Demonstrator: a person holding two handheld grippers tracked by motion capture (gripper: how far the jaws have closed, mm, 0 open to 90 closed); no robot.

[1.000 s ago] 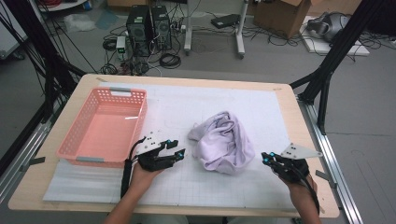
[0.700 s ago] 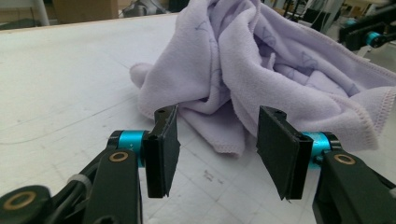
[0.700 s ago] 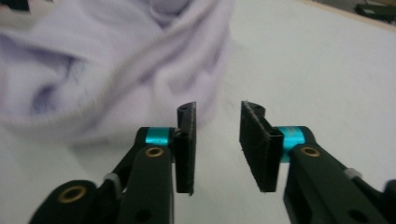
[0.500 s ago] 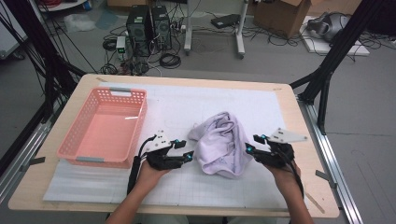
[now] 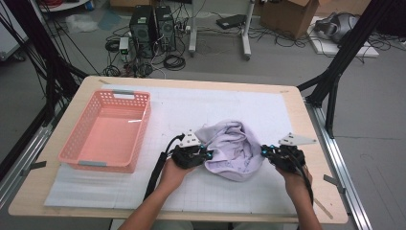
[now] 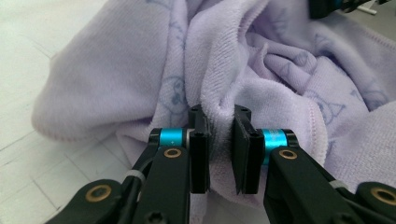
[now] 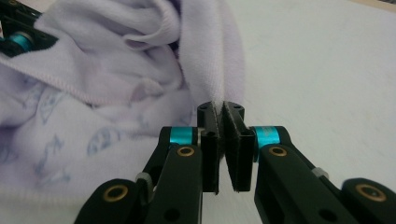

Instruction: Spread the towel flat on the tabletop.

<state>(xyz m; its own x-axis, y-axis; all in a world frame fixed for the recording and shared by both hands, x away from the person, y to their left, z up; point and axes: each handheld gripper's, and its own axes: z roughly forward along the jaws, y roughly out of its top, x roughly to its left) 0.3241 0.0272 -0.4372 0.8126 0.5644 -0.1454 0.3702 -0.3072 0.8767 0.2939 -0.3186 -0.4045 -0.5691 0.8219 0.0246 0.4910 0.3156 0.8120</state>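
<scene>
A lilac towel (image 5: 233,149) is lying crumpled on the white mat (image 5: 201,110), near the table's (image 5: 297,201) front edge, between the two grippers. The left gripper (image 5: 207,154) is pressing into the towel's left side, its jaws part-spread with a thick fold sitting between them, not yet squeezed tight. The right gripper (image 5: 265,151) is pinching a thin fold at the right edge, jaws nearly together on the cloth. The towel is looking soft, light and limp; it will probably sag and drape when lifted, so hems or corners would be giving a surer hold than bulky folds, which may slip out. A pink basket (image 5: 107,132) is standing well apart to the left, on the mat. Nothing is blocking the way between towel and basket.
</scene>
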